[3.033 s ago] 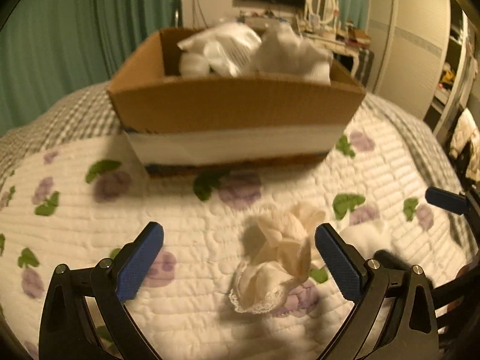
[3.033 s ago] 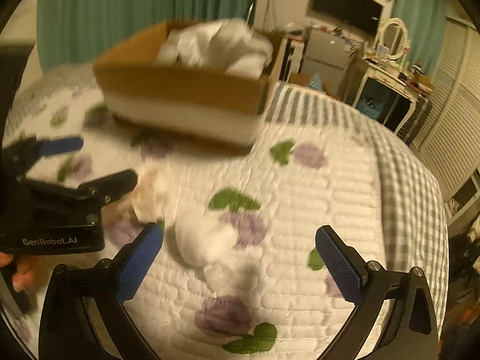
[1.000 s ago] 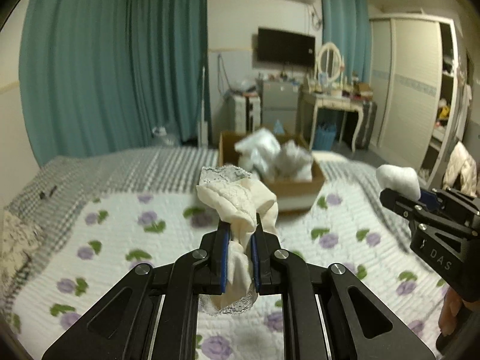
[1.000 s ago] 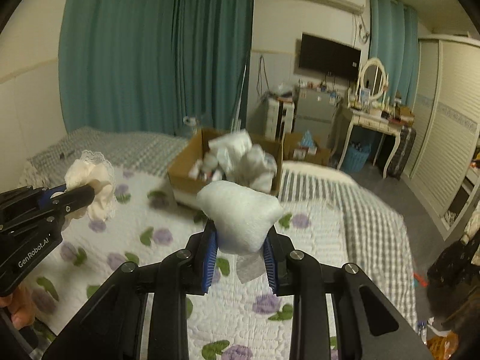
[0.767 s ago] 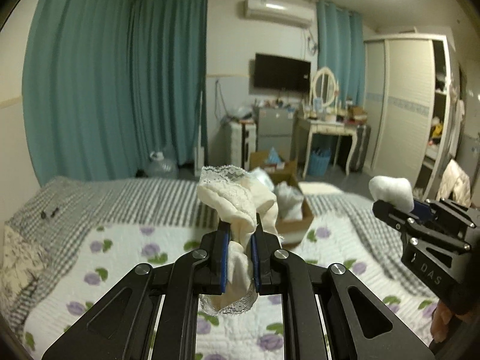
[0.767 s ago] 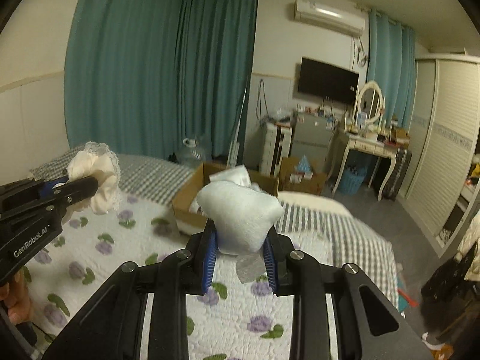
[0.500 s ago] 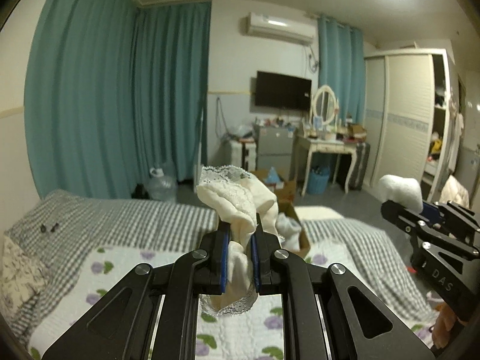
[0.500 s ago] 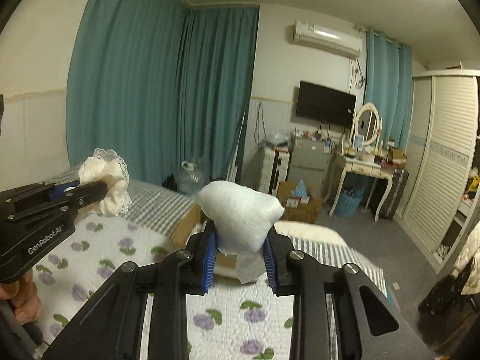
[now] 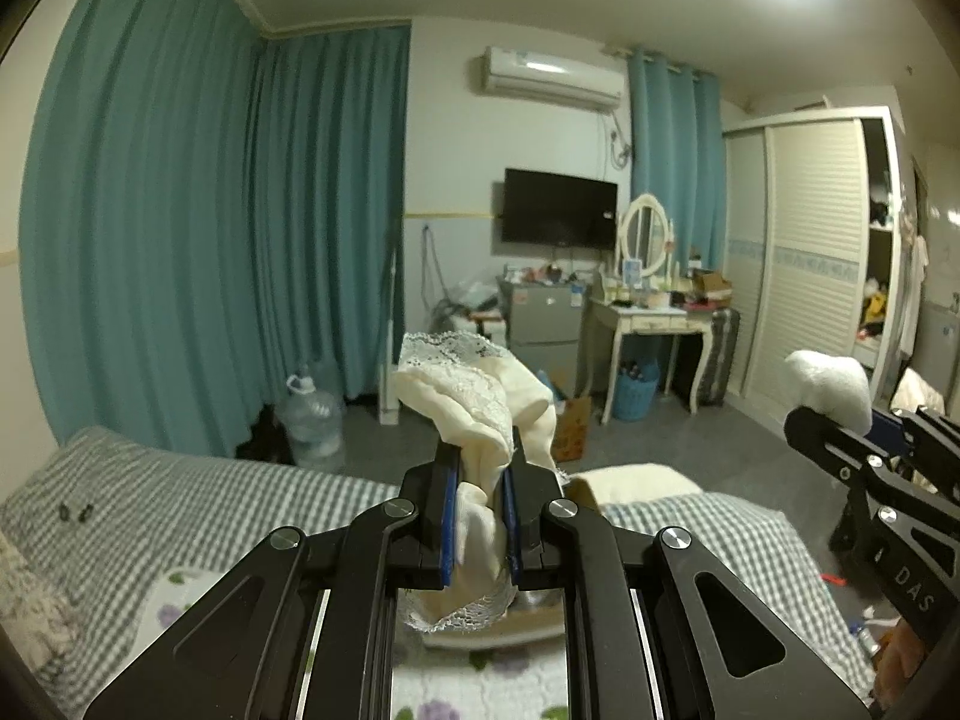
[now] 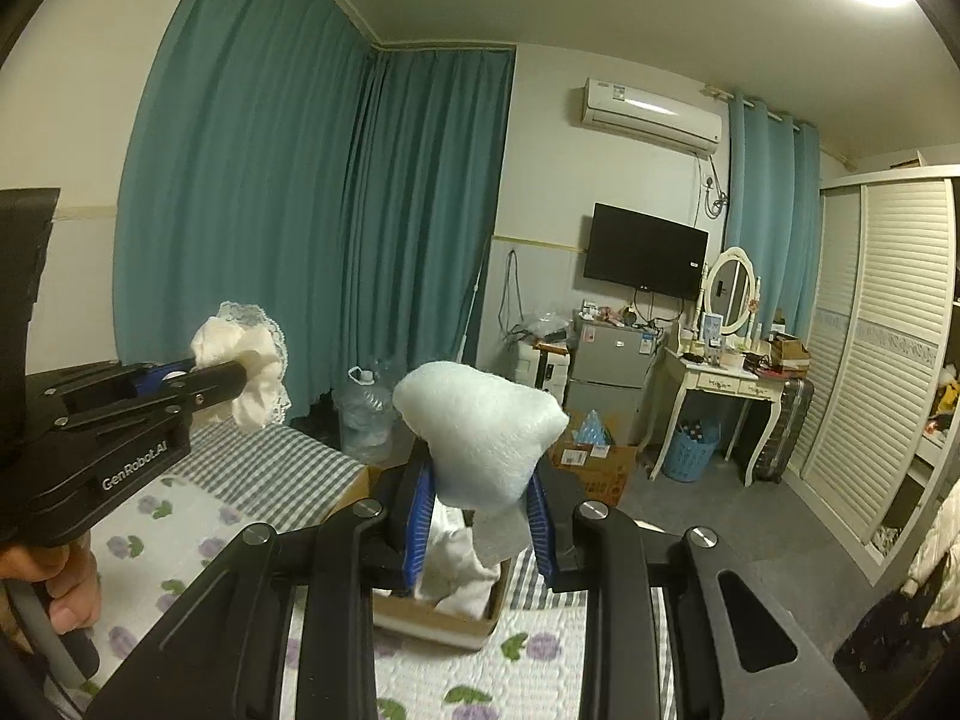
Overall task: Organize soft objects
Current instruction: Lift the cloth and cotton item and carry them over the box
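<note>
Altogether two soft items are in the air, one per tool. The left gripper (image 9: 478, 501) is clamped tight on a cream lace-trimmed cloth (image 9: 480, 408), which bulges above the blue pads and hangs out below them with a lace edge. The right gripper (image 10: 480, 510) is closed around a white fluffy wad (image 10: 480, 426), whose rounded top swells out above its fingers. Each tool also shows in the other's camera: the left gripper (image 10: 198, 384) with its cloth (image 10: 246, 360) at the left of the right wrist view, the right gripper (image 9: 840, 438) with its wad (image 9: 831, 384) at the right of the left wrist view.

One cardboard box (image 10: 432, 615) sits on the bed below and ahead of the right gripper, with white soft items (image 10: 456, 570) inside it. The bed carries one quilt (image 10: 180, 546) printed with purple flowers and green leaves, over a grey checked blanket (image 9: 198, 510).

Readable writing: "GenRobot.AI" on the left tool's body in the right wrist view, and "DAS" on the right tool's body in the left wrist view. The person's left hand (image 10: 60, 588) grips the left tool's handle.

Across the room stand one wall television (image 9: 559, 216), one air conditioner (image 9: 551, 79), one oval mirror (image 9: 645, 235) on a white dressing table (image 9: 645, 321), one blue basket (image 9: 635, 405) and one water jug (image 9: 312, 420).
</note>
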Tool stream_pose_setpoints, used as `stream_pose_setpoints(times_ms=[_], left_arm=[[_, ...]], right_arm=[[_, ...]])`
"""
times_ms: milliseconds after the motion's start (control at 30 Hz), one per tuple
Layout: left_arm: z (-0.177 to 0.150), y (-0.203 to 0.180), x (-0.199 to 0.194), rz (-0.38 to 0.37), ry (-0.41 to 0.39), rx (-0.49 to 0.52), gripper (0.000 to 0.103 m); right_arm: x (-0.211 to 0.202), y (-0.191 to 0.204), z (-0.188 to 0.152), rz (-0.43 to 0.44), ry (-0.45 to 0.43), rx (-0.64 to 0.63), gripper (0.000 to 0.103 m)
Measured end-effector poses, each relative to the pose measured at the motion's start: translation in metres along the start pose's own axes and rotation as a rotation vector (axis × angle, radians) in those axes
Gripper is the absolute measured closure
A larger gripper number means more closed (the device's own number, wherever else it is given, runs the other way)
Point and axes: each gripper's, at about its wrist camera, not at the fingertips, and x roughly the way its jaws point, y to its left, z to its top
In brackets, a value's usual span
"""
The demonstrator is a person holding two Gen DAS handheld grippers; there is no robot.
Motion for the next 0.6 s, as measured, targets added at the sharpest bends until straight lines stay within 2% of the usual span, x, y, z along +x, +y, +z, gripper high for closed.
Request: stream_pose_setpoints(times_ms=[300, 600], left_arm=[[-0.011, 0.002, 0.082, 0.002, 0.066, 0.004, 0.092], [-0.060, 0.012, 0.175, 0.016, 0.221, 0.012, 0.092]], right_arm=[[0.087, -0.010, -0.012, 0.023, 0.048, 0.002, 0.076], [0.196, 0.004, -0.071, 0.056, 0.200, -0.011, 0.076]])
